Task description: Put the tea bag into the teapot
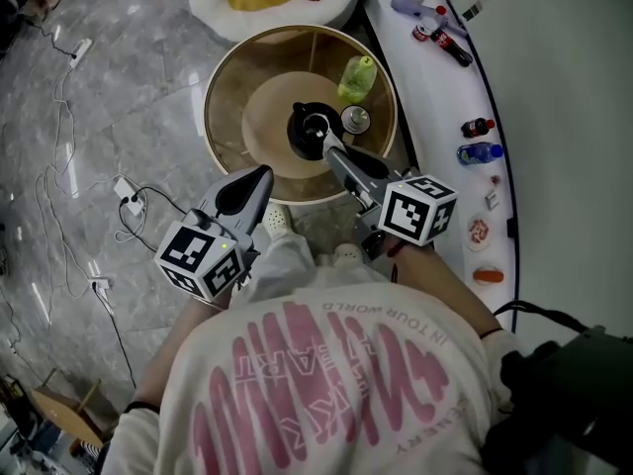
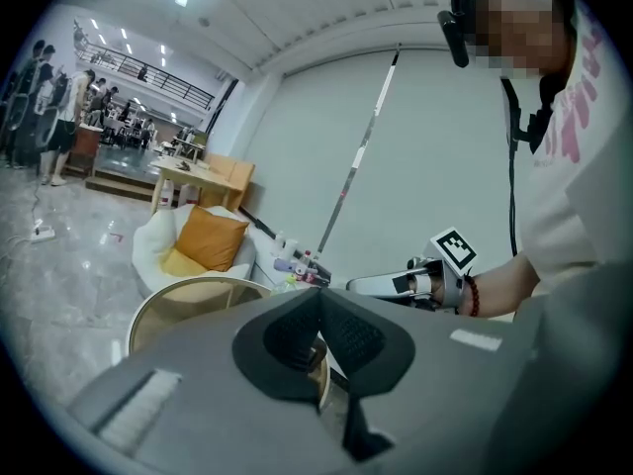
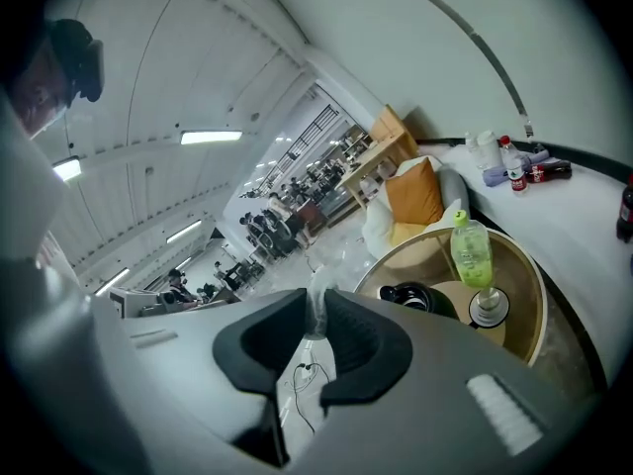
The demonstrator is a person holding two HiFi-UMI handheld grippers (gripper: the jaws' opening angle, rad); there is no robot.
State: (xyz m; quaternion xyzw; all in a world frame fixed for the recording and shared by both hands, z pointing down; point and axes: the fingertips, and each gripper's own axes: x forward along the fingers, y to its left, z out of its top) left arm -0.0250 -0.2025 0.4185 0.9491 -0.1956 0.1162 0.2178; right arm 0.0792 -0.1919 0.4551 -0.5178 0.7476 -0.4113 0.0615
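The tea bag (image 3: 315, 313), a thin pale sachet, is pinched between the pads of our right claw (image 3: 316, 303), which is clenched on it. In the head view the claw's tip sits right by the open mouth of the black teapot (image 1: 311, 129). The right gripper view shows the pot a little off to the side of the jaws, so we judge the bag is not yet over the opening. The lid (image 1: 355, 119) lies just beside the pot, with a green bottle (image 1: 358, 77) behind it, all on the round counter (image 1: 226, 87). We should centre the bag over the mouth and dip it below the rim before letting go. We must also keep clear of the lid. Our left claw (image 2: 318, 300) is clenched on nothing, held back from the counter.
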